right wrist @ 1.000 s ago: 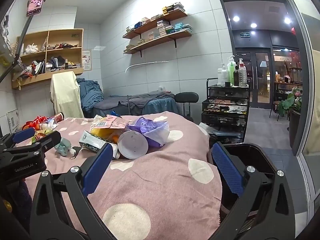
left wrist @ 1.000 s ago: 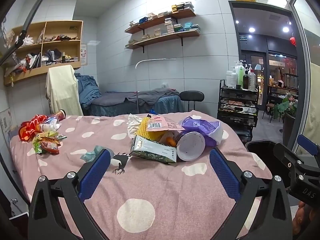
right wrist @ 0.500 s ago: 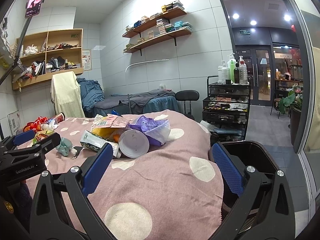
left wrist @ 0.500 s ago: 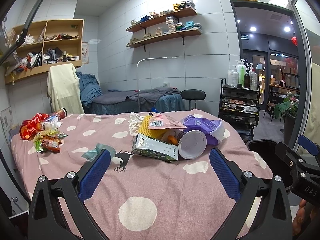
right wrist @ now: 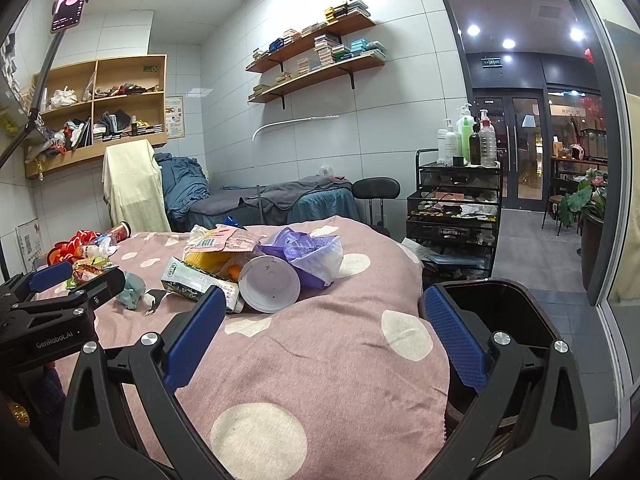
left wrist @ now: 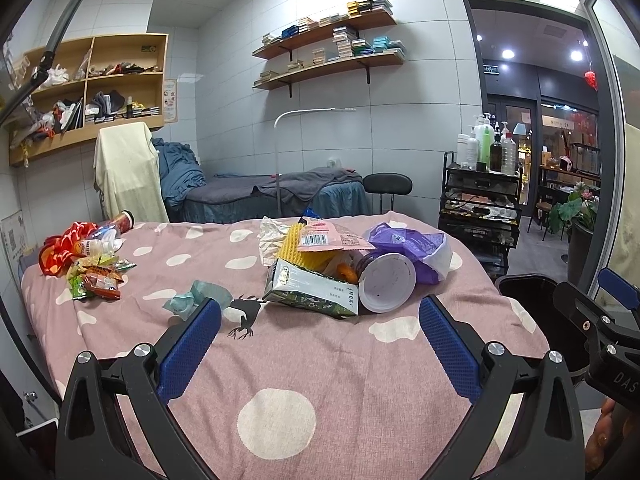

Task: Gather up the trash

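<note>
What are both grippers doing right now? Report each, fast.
Left gripper: open, holding nothing, above the pink bedspread.
Right gripper: open, holding nothing, between the trash pile and the black bin.

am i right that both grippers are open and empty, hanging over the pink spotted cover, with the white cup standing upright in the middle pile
Not quite. The white cup lies on its side, its round end facing the cameras, as the left wrist view shows. The rest holds: the left gripper and the right gripper are both open and empty over the pink spotted cover, and the cup is in the middle pile.
</note>
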The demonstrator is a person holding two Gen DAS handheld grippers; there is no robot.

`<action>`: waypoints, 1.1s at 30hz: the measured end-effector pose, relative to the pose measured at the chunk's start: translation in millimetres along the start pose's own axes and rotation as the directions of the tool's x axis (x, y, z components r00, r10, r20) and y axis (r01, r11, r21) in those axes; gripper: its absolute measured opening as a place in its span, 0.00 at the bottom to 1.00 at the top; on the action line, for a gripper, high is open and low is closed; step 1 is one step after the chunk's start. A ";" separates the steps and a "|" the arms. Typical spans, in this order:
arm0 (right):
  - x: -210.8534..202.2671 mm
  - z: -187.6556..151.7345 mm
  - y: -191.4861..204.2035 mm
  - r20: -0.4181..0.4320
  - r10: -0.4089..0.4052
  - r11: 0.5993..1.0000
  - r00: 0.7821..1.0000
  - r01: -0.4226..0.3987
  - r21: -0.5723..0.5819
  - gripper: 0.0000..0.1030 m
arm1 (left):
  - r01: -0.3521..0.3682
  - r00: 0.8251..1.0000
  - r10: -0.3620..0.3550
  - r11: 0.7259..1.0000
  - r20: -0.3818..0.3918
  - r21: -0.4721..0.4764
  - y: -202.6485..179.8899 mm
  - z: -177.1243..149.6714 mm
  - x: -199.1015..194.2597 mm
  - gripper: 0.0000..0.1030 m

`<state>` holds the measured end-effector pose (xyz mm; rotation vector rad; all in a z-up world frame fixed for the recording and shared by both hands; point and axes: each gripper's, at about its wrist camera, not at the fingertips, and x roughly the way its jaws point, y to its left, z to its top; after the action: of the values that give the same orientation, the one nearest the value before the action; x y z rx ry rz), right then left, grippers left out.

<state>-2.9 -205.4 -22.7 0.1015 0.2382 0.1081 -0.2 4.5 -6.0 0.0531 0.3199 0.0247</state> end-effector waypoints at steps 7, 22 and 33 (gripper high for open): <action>1.8 -0.8 0.8 -0.004 0.003 1.000 1.000 -0.003 -0.003 0.96 | 0.000 1.000 0.000 1.000 0.000 -0.001 -0.2 -0.2 0.1 0.95; 1.8 -1.0 1.4 -0.004 0.004 1.000 1.000 -0.004 -0.004 0.96 | 0.000 1.000 0.000 1.000 -0.005 0.001 -0.9 -0.3 1.3 0.95; 2.4 -2.6 2.4 -0.010 0.006 1.000 1.000 -0.006 -0.005 0.96 | 0.000 1.000 0.000 1.000 -0.006 0.000 -1.3 -0.7 1.9 0.95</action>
<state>-1.4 -202.5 -25.5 0.0969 0.2480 0.1152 1.4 3.4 -7.3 0.0535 0.3255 0.0249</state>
